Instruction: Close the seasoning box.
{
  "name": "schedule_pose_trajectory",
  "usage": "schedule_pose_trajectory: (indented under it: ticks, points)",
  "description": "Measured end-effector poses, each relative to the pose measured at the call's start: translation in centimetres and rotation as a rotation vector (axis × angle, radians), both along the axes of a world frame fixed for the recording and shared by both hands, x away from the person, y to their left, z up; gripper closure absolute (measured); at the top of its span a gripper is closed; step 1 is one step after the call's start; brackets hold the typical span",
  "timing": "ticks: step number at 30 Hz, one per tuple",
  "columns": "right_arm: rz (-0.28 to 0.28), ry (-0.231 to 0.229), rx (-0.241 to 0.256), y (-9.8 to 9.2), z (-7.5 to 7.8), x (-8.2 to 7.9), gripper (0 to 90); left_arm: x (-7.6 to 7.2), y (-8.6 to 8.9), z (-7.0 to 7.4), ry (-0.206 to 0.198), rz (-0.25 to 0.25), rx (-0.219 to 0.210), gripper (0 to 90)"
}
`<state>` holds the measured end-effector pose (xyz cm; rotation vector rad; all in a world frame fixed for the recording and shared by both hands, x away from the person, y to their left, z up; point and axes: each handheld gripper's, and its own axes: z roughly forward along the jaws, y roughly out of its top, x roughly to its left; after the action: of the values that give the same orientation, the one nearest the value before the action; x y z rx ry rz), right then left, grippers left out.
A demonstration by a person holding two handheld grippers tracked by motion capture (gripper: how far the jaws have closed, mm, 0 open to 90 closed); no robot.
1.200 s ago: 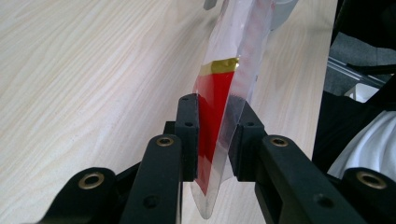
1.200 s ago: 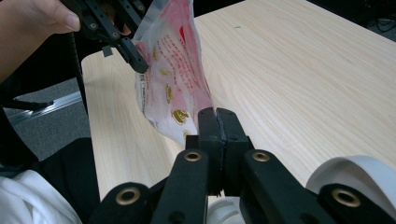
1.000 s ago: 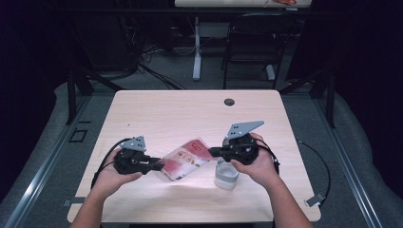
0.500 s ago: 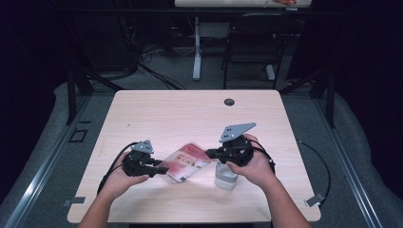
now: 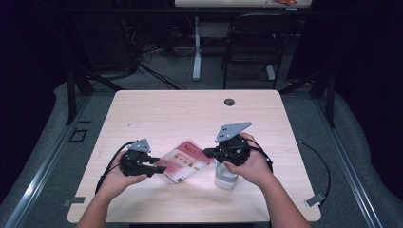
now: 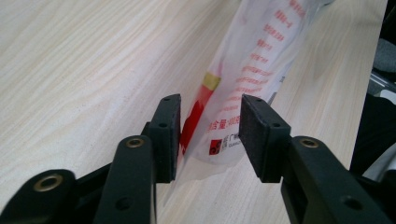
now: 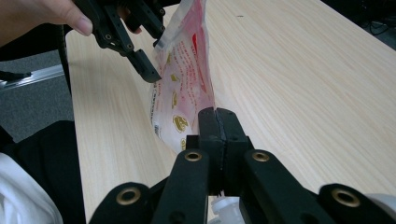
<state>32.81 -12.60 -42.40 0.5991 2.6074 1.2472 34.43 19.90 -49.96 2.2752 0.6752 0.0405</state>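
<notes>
the pouch (image 5: 183,161) is the landmark here: a red and white printed bag held up off the table (image 5: 157,109) between the two hands. to its left, the left gripper (image 5: 159,169) has its jaws parted, one on each side of the pouch's lower corner, with a gap showing in the left gripper view between each pad and the film (image 6: 243,79). to its right, the right gripper (image 5: 207,153) is pinched tight on the pouch's edge, jaws pressed together with the film between them (image 7: 187,79). just right of the pouch and below that hand stands a small clear bottle (image 5: 225,175).

the step looks like getting a second hold on the pouch. to do it well, keep the right pinch steady so the bag does not swing, centre the corner between the left pads, then close on the flat seam rather than the bulging middle.
</notes>
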Motion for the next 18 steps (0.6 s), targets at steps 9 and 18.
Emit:
schedule_pose_trajectory:
  ticks: [9,18]
  points:
    - [-0.001,-0.006,-0.006,0.4,0.4,0.3,90.0,-0.2,0.6,0.6,0.0,0.008,-0.022,54.3]
    - [0.003,-0.021,-0.031,0.9,1.1,0.3,90.0,-0.4,1.0,0.9,-0.005,0.003,-0.03,56.8]
